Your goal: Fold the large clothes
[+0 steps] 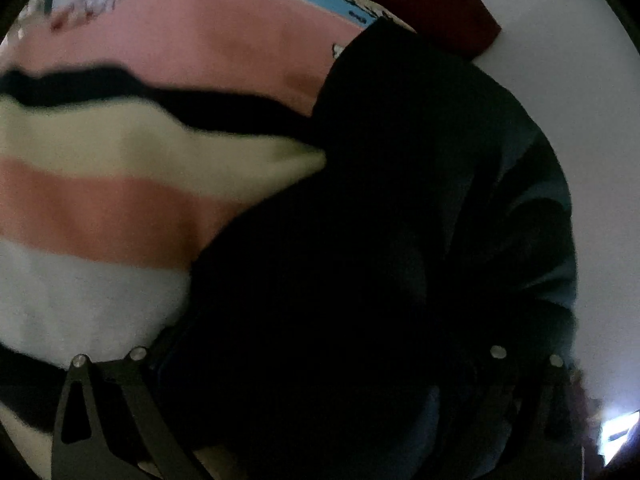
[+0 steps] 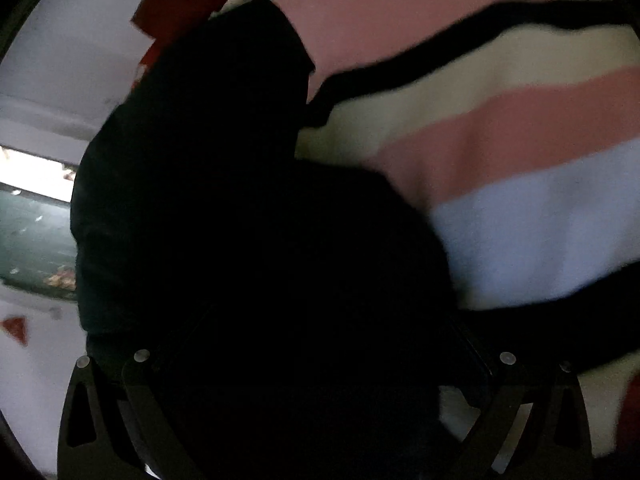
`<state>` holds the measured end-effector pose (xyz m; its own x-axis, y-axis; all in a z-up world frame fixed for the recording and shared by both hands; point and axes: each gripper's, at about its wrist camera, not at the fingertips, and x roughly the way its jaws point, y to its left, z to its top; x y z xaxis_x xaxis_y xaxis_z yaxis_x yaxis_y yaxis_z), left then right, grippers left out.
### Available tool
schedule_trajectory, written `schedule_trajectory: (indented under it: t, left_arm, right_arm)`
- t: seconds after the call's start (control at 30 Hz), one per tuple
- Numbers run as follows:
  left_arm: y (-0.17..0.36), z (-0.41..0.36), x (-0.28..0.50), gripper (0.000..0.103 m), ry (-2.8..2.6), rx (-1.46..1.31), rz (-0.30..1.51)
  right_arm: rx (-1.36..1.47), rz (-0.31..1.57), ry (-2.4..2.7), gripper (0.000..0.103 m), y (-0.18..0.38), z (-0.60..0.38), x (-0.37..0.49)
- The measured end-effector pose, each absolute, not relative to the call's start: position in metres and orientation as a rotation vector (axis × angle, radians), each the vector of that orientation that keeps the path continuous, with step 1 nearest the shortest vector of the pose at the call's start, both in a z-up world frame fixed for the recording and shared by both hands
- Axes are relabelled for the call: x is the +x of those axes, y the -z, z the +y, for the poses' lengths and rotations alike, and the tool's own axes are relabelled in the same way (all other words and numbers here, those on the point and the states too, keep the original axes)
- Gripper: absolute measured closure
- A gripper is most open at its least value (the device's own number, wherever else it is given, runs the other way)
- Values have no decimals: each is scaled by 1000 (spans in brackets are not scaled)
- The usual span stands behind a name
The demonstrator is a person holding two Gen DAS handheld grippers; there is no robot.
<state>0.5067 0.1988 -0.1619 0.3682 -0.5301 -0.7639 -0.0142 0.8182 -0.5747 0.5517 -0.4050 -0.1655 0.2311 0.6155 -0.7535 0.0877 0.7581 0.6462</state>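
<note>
A large black garment [image 1: 380, 220] hangs bunched in front of the left wrist camera and covers the left gripper [image 1: 320, 360], whose fingertips are hidden under the cloth. The same black garment [image 2: 240, 240] fills the middle of the right wrist view and covers the right gripper [image 2: 320, 360] in the same way. Only the lower linkage arms of each gripper show. The cloth seems lifted off the striped blanket [image 1: 120, 200] behind it. Both views are blurred.
A blanket with pink, cream, white and black stripes [image 2: 500, 160] lies behind the garment. A dark red cloth [image 1: 440, 4] lies at its far edge. A pale wall [image 1: 580, 120] and a bright window strip [image 2: 32, 176] show at the sides.
</note>
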Motion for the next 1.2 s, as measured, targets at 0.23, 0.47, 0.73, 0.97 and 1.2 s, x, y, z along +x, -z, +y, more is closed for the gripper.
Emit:
schedule_trajectory:
  t: [0.23, 0.47, 0.73, 0.97, 1.2]
  left_arm:
    - [169, 194, 498, 0, 477, -585, 1112]
    - [154, 147, 481, 38, 429, -535, 1033]
    - [110, 112, 457, 79, 449, -542, 978]
    - [44, 114, 424, 82, 493, -561, 847]
    - [0, 143, 380, 82, 507, -578, 812]
  right_arm:
    - [671, 1278, -588, 1, 179, -395, 551]
    - [626, 1220, -620, 6, 180, -389, 541]
    - [580, 1120, -654, 68, 135, -373, 515]
    - [440, 979, -684, 80, 54, -355, 491]
    - [427, 941, -738, 80, -13, -353, 453]
